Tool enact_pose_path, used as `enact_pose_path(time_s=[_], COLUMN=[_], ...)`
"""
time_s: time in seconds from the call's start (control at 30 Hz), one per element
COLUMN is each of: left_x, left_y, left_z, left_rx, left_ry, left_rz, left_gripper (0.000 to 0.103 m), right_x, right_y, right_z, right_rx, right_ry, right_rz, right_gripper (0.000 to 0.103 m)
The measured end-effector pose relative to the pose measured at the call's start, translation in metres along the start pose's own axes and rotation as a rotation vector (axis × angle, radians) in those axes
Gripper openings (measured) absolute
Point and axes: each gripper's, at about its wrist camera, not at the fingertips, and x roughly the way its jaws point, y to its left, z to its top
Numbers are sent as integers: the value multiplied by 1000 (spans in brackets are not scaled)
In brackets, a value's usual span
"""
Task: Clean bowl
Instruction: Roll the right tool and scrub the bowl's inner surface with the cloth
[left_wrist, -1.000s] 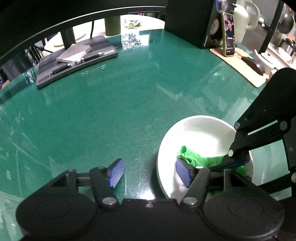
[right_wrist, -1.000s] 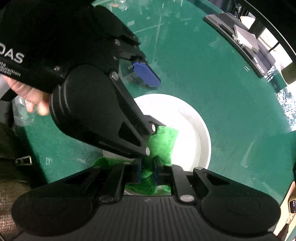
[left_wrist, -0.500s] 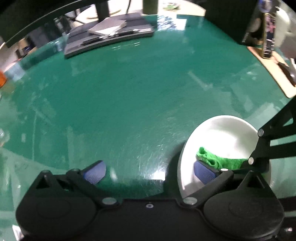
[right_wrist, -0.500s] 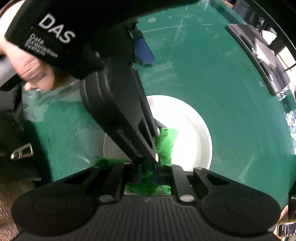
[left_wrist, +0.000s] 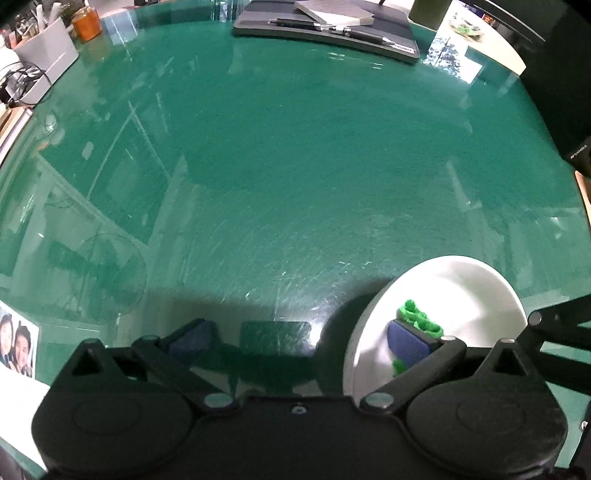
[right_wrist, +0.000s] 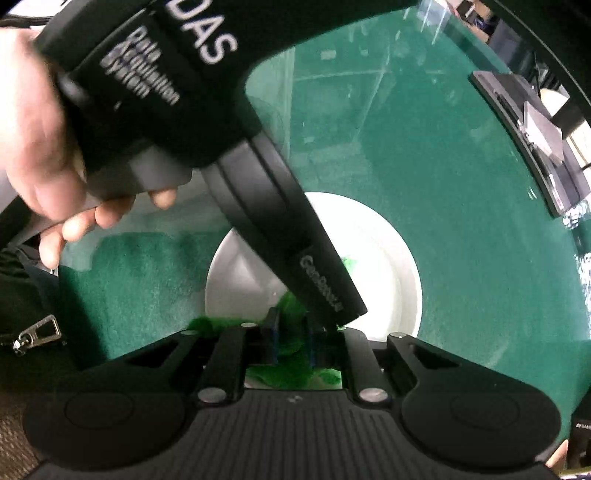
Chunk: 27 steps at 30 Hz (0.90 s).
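Right gripper: jaws closed on one bright green fuzzy cloth, bunched between two blue ribbed pads. Cloth sits inside the bowl, against its near wall. One bowl: round, white, smooth and glossy, shallow, resting on the bench.

Left gripper: jaws spread wide, gripping nothing. Its right pad, blue and ribbed, sits inside the bowl touching the green cloth; its left pad is outside the bowl over bare bench, so the bowl's near rim lies between the two fingers. One bare hand wraps the left gripper's black body, seen in the right wrist view.

Bench: dark green, glossy, scratched, reflective. Far from the bowl, at the bench's back edge, one flat dark tray holding one grey block and pens. One orange jar at the far left corner.
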Motion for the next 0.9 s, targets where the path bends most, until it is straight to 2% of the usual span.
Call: enact_pose_path(time_s=[0.03, 0.07, 0.1, 0.17, 0.3, 0.33, 0.4, 0.47, 0.53, 0.57, 0.7, 0.73, 0.8, 0.87, 0.9], left_x=[0, -1, -1, -2, 0, 0, -6, -10, -14, -16, -18, -18, -17, -20, -19], left_y=[0, 1, 1, 3, 6, 5, 0, -3, -4, -4, 3, 8, 21, 20, 15], left_z=[0, 0, -1, -3, 0, 1, -1, -3, -4, -4, -3, 0, 6, 3, 2], left_rx=[4, 9, 11, 14, 53, 80, 199, 264, 312, 324, 374, 359, 323, 309, 312], left_ry=[-3, -7, -9, -11, 24, 28, 1, -18, -25, -23, -24, -20, -11, -16, -19], left_rz=[-1, -3, -3, -4, -12, -9, 17, -3, -35, -47, -63, -79, -118, -133, -133], left_gripper=[103, 103, 103, 103, 103, 103, 100, 81, 69, 68, 73, 73, 73, 79, 80], right_x=[0, -2, -2, -4, -6, -7, -10, -21, -25, -27, -28, -27, -23, -20, -12], right_y=[0, -2, -3, -7, -8, -8, -11, -12, -15, -18, -24, -26, -25, -23, -22], right_z=[-1, -2, -3, -6, -15, -18, -22, -34, -39, -41, -43, -42, -40, -37, -33], right_rx=[2, 3, 4, 30, 59, 68, 96, 112, 123, 128, 139, 138, 148, 159, 147], right_ry=[-6, -33, -40, -73, -114, -125, -152, -224, -261, -276, -303, -301, -277, -251, -218], right_rz=[-23, -49, -50, -15, -16, -16, -5, -7, -4, 4, 29, 28, 49, 72, 55], right_gripper=[52, 57, 58, 58, 58, 58, 57, 58, 57, 56, 55, 49, 40, 40, 39])
